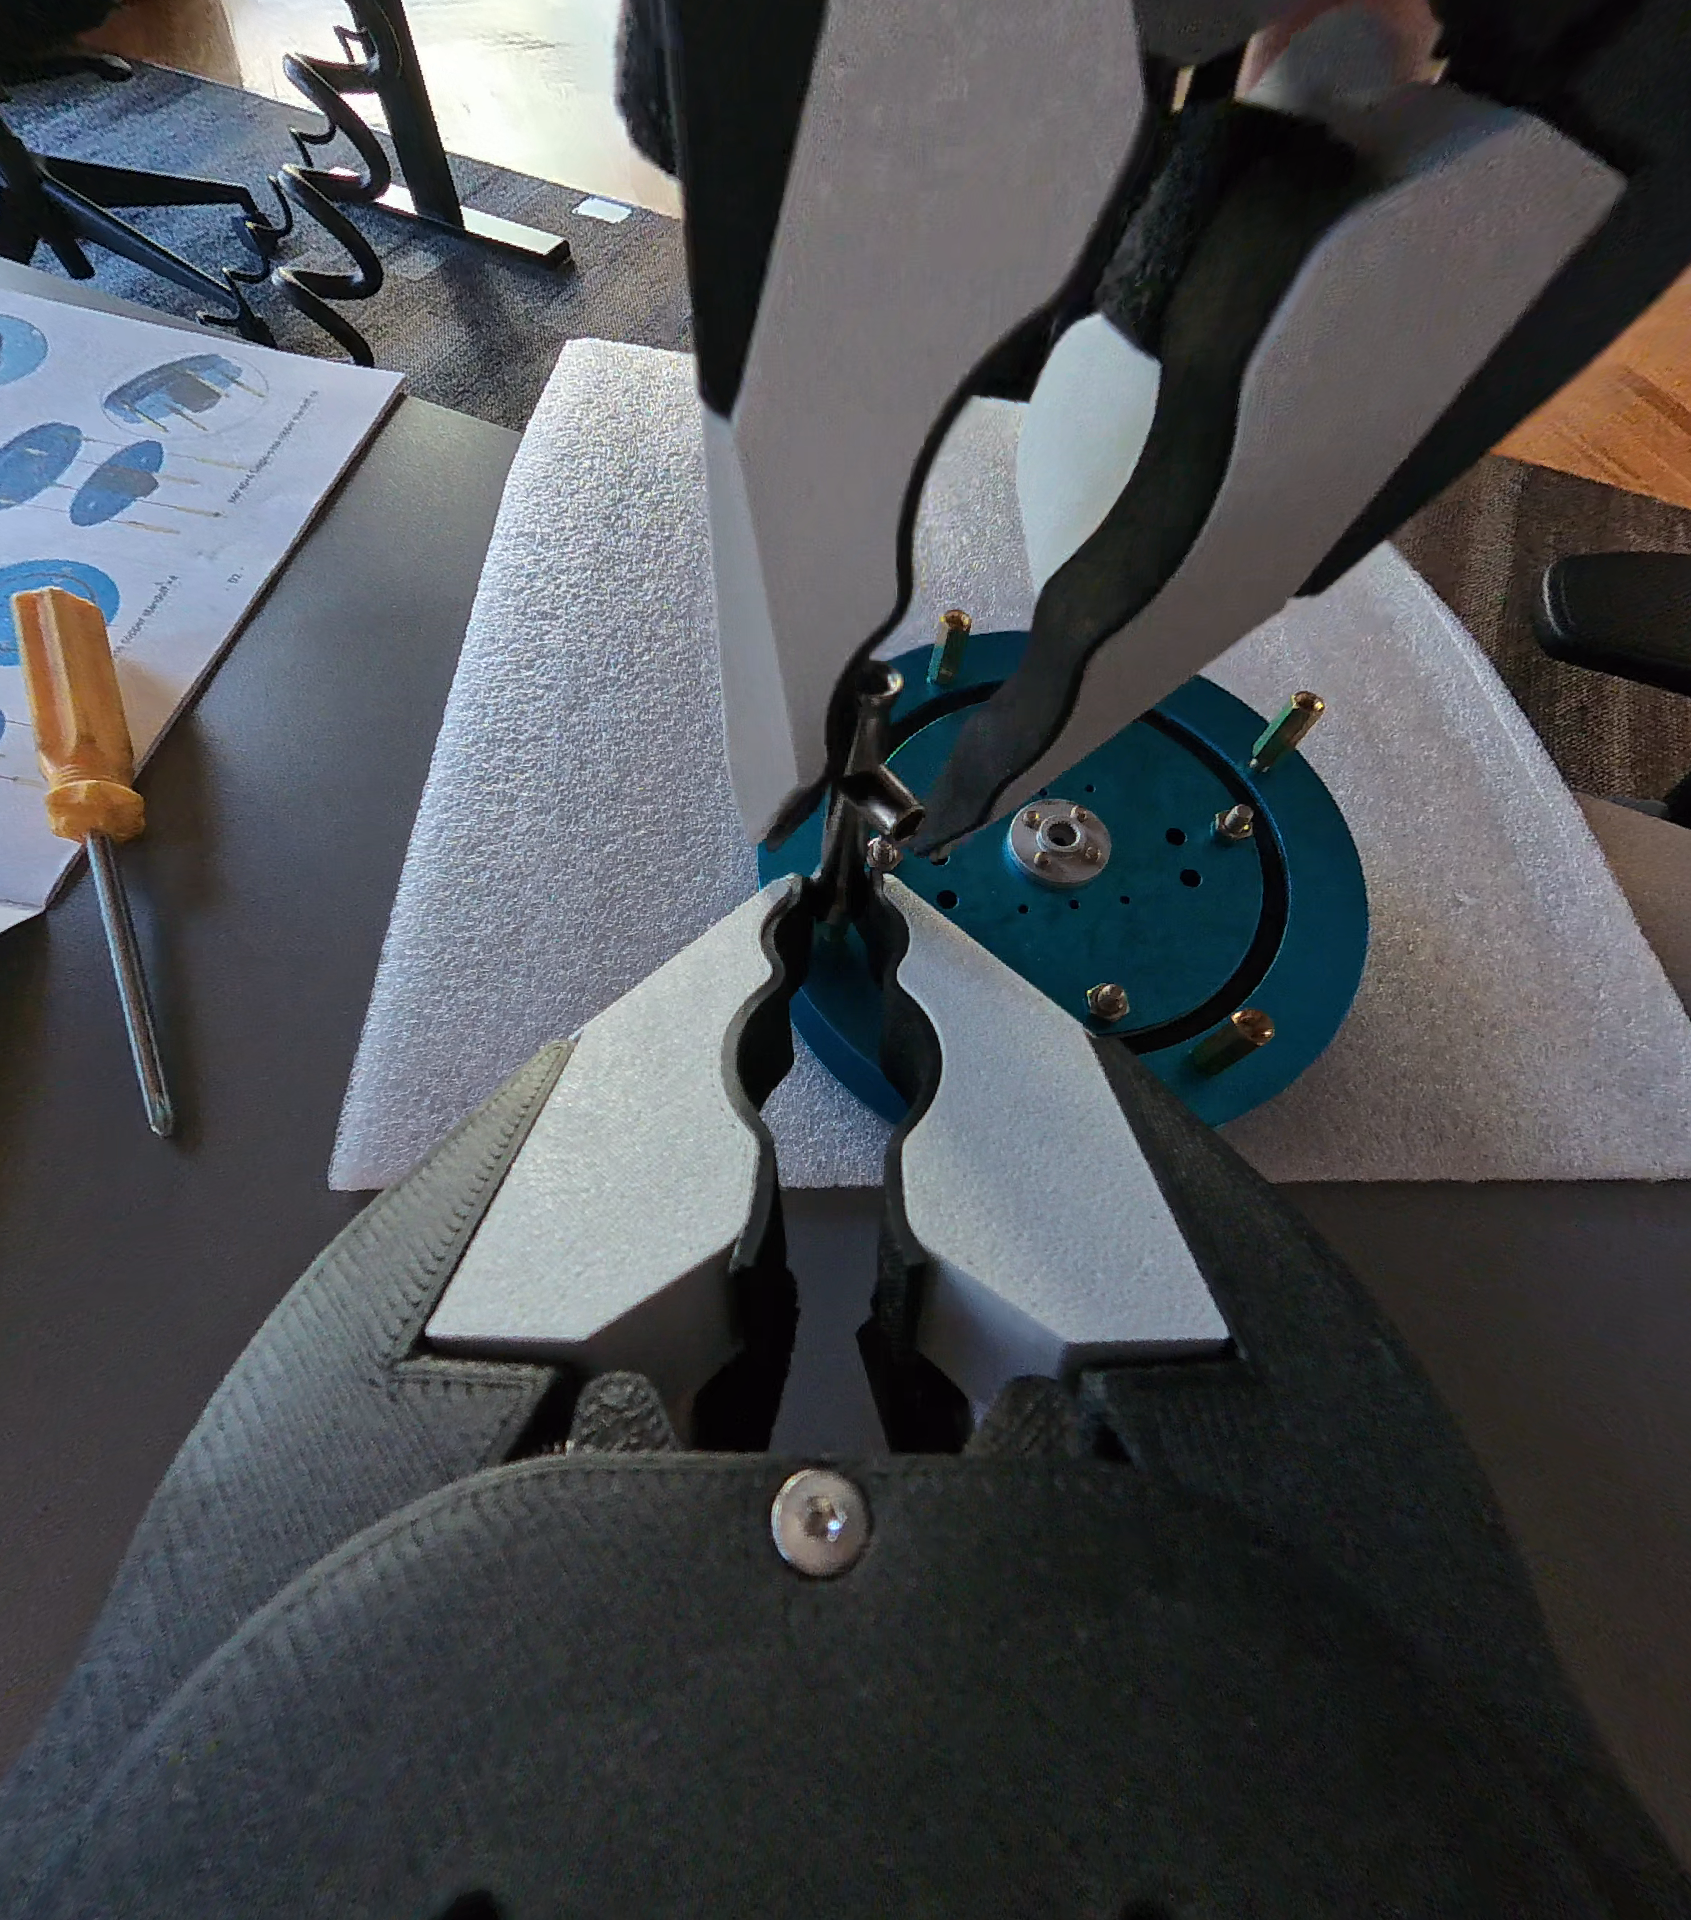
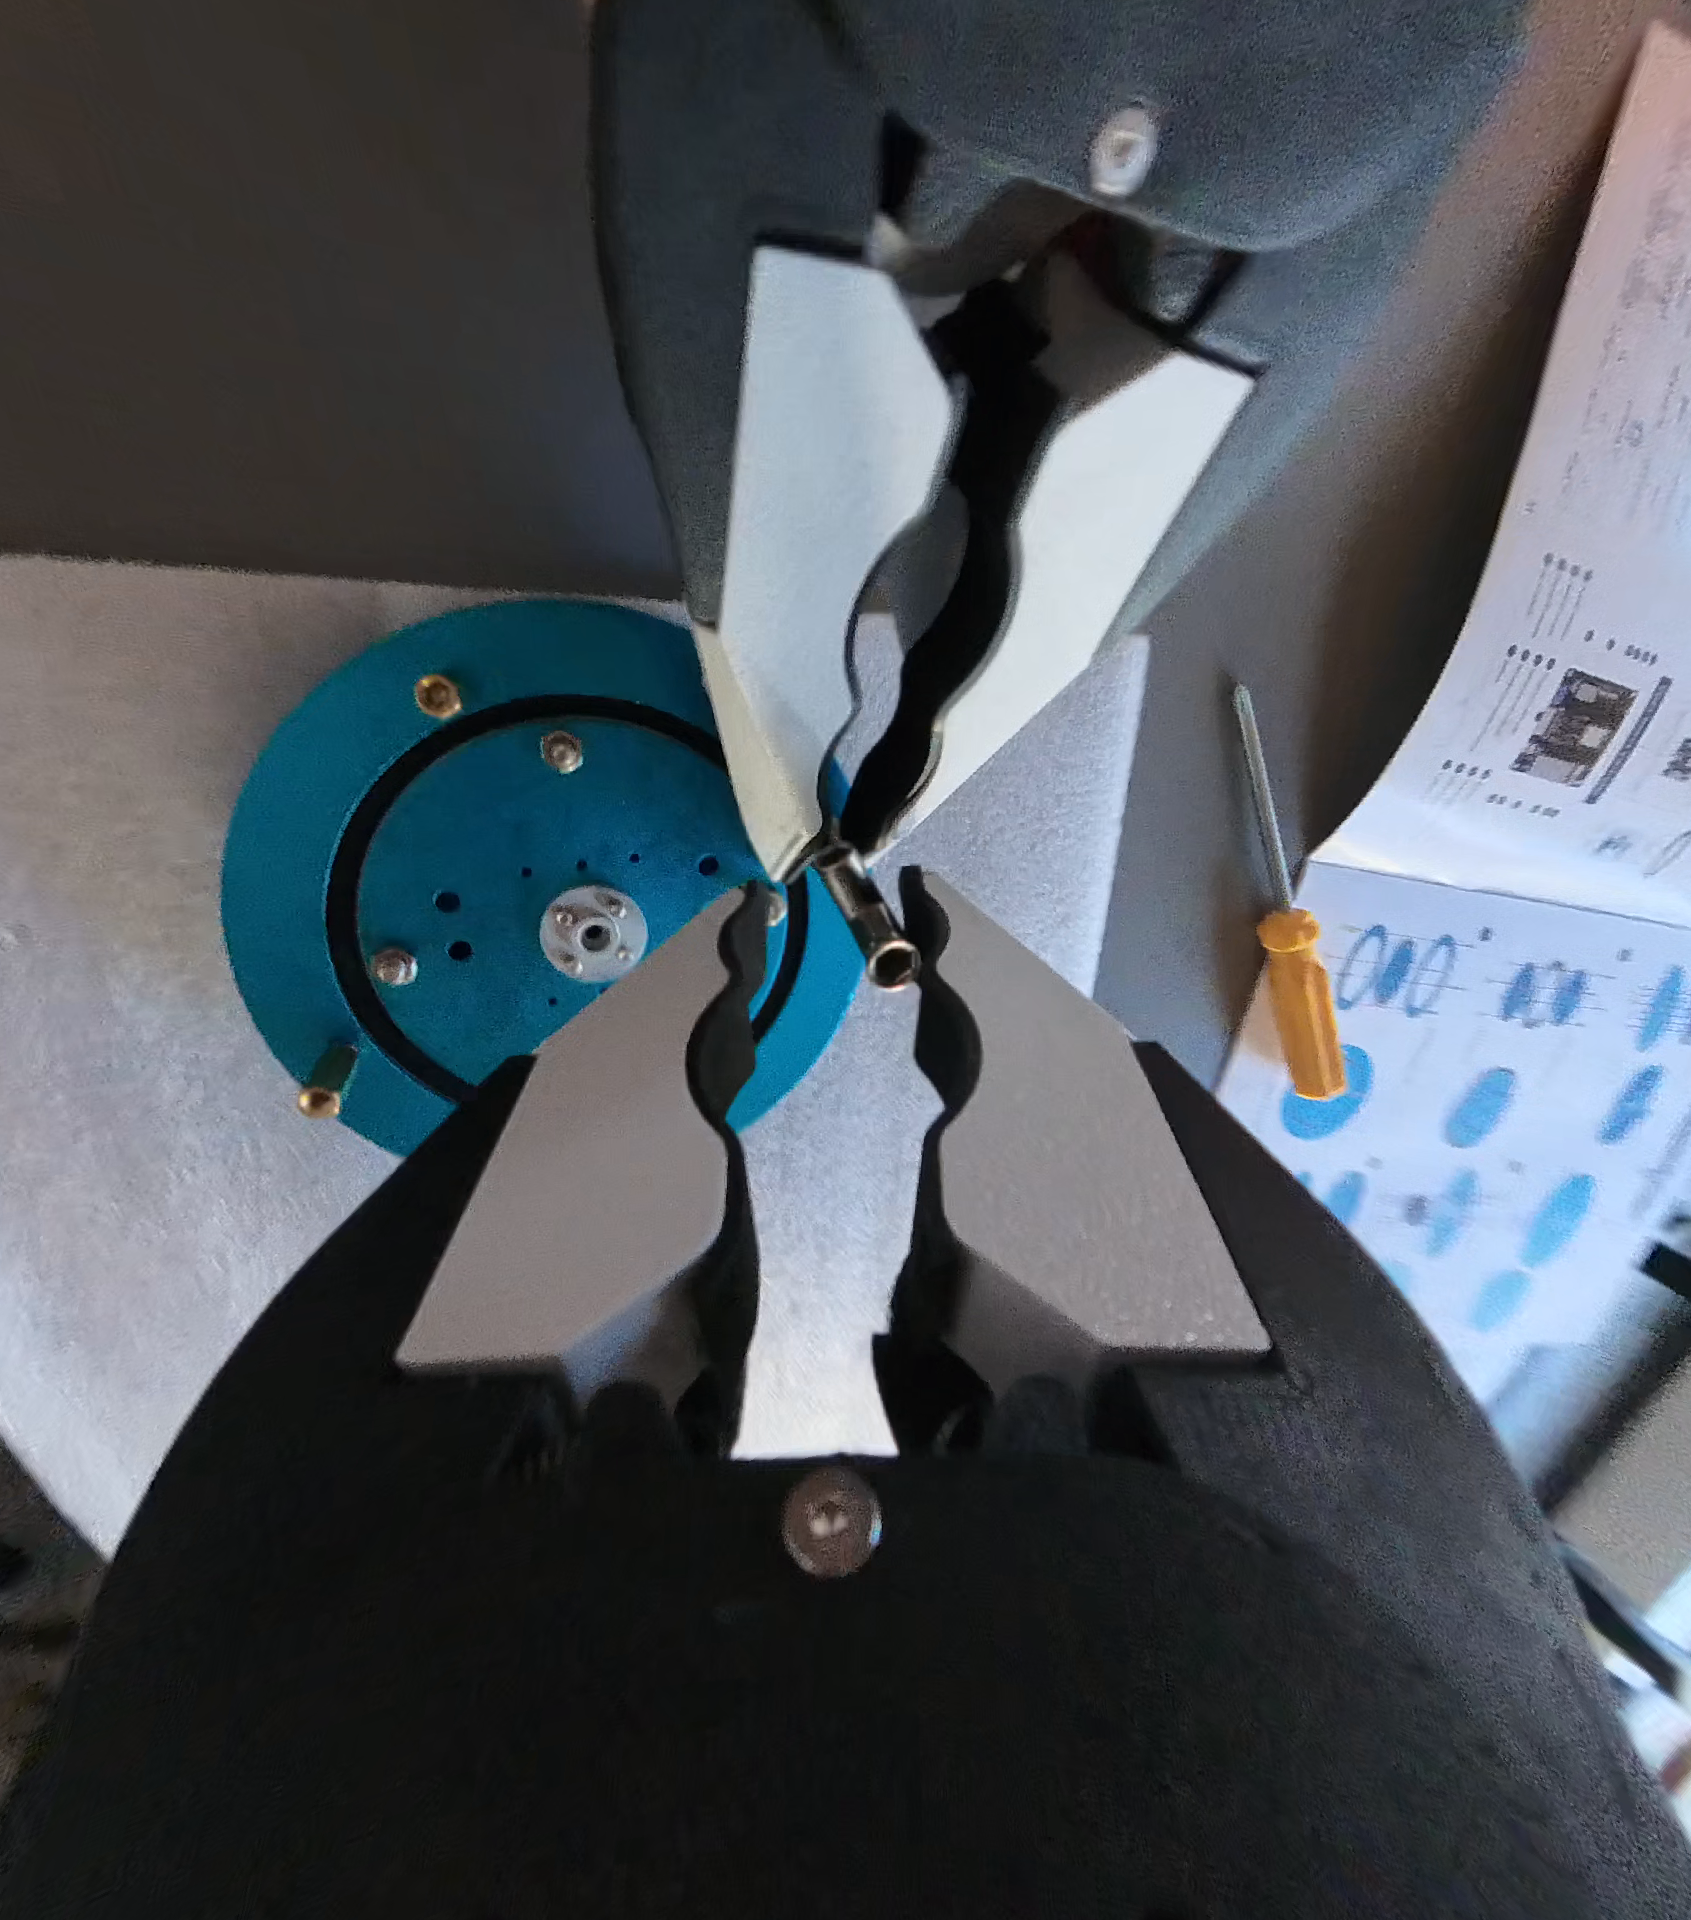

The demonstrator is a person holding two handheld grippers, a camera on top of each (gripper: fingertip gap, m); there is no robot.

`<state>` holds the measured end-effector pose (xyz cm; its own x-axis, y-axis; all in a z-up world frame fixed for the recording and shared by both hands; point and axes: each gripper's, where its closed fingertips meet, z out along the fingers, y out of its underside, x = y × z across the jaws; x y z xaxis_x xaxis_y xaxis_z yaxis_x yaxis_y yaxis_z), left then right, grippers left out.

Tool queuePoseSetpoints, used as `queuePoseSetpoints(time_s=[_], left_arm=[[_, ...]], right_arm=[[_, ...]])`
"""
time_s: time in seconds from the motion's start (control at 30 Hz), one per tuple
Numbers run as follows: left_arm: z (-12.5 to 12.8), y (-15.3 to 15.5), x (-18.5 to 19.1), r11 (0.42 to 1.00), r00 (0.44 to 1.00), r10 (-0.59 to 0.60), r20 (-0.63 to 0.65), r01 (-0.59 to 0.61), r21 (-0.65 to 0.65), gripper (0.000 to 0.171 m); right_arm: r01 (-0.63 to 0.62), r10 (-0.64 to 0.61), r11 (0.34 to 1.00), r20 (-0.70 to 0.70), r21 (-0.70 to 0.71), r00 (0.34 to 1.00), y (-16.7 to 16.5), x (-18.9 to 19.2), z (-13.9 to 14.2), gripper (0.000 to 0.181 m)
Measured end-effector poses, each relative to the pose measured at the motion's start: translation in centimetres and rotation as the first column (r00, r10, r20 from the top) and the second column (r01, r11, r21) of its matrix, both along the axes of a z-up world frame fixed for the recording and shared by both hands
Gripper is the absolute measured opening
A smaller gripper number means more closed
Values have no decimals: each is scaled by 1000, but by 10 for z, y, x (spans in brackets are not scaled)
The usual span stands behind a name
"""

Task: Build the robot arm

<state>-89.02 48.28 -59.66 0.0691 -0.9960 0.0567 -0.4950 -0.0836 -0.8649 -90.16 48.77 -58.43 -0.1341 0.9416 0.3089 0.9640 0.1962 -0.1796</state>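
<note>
Grey tabletop carries white foam sheet under a blue round metal plate. Left claw pinches a small black multi-arm socket wrench upright on a plate nut; right claw is spread beside its free arm. Judgement: keep the wrench vertical, seated squarely, turn gently.

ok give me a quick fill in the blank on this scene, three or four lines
1. The left gripper is shut on a small black ____.
2. The blue disc lies on a white ____ sheet.
3. The screwdriver has an ____ handle.
4. The right gripper has its jaws ____.

Missing words: socket wrench; foam; orange; open
</note>
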Motion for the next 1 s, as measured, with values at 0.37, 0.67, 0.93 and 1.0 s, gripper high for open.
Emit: queuePoseSetpoints(time_s=[0.37, 0.67, 0.93, 1.0], left_arm=[[-1, 1, 0, 1000, 1000, 4, -3, -4, -14, 8], [-1, 1, 0, 1000, 1000, 7, -4, -7, -6, 9], [-1, 1, 0, 1000, 1000, 8, -8, -8, 18, 9], [-1, 1, 0, 1000, 1000, 11, -10, -10, 20, 9]], right_arm=[[325, -510, 827, -368, -459, 778, 4, -7, 5, 11], [405, -714, 698, -534, -590, 453, 2, -4, 16, 25], [382, -712, 702, -590, -601, 380, 4, -9, 24, 11], [416, -712, 702, -584, -578, 390, 4, -10, 24, 10]])
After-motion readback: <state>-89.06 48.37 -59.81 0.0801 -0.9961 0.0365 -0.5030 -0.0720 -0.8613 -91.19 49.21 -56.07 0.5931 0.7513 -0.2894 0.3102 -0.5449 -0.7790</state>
